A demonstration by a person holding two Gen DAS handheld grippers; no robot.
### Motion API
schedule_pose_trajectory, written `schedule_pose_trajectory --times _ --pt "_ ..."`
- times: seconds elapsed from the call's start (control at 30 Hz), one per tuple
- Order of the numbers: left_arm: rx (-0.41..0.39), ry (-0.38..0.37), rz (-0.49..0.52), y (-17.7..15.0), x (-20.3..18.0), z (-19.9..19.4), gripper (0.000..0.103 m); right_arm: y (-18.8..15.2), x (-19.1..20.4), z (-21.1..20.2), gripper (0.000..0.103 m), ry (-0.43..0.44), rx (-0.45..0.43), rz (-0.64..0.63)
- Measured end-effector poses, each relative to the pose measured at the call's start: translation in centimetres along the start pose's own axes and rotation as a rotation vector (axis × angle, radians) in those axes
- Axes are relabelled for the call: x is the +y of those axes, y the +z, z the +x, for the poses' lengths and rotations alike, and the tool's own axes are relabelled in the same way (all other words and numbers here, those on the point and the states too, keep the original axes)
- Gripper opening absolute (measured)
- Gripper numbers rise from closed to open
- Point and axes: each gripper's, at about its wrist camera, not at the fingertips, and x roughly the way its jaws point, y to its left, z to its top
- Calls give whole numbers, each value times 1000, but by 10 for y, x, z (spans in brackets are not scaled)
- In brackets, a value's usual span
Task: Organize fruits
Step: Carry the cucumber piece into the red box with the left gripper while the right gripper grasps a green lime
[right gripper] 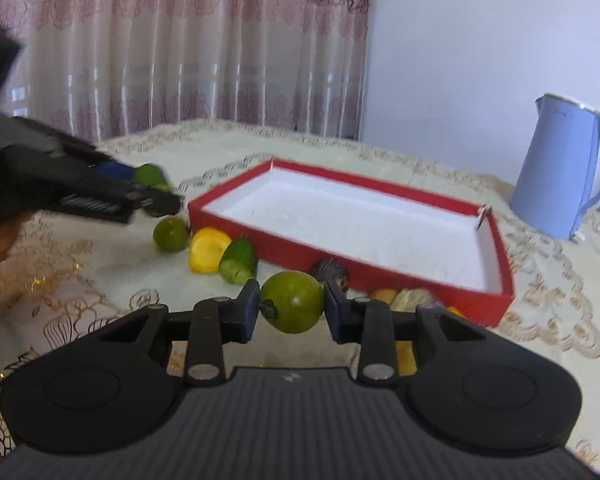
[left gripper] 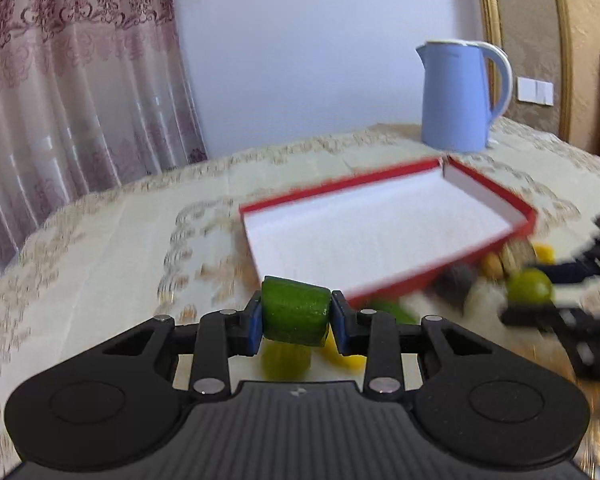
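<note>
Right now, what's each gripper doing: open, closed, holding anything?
Left gripper: closed on a green cucumber chunk.
Right gripper: closed on a round green fruit.

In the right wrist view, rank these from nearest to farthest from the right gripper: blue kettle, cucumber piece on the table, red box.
From the right gripper:
1. cucumber piece, just ahead-left on the cloth.
2. red box, ahead, centre.
3. blue kettle, far right, beyond the box.
</note>
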Motion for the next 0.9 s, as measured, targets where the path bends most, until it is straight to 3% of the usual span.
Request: schedule_pose_trajectory --times 0.13,0.3,0.6,0.67,0.73,0.8,0.9 --pt "-2 71 38 33 -19 38 33 2 -12 -7 32 -22 -25 17" --pt "59 114 35 61 -37 99 33 0 -27 -15 32 -48 -41 42" --pt "120 192 29 76 -45 152 34 0 -46 -12 32 -75 -49 63" --pt "120 201 32 74 -46 153 45 1 -48 -7 32 -74 -48 62" --pt "110 204 23 75 -46 152 66 3 -50 -2 32 -78 -44 59" --pt "95 209 22 74 -46 149 72 7 -55 4 32 -80 -44 55" --pt "92 216 26 75 -45 145 72 15 -62 11 32 -82 -44 55"
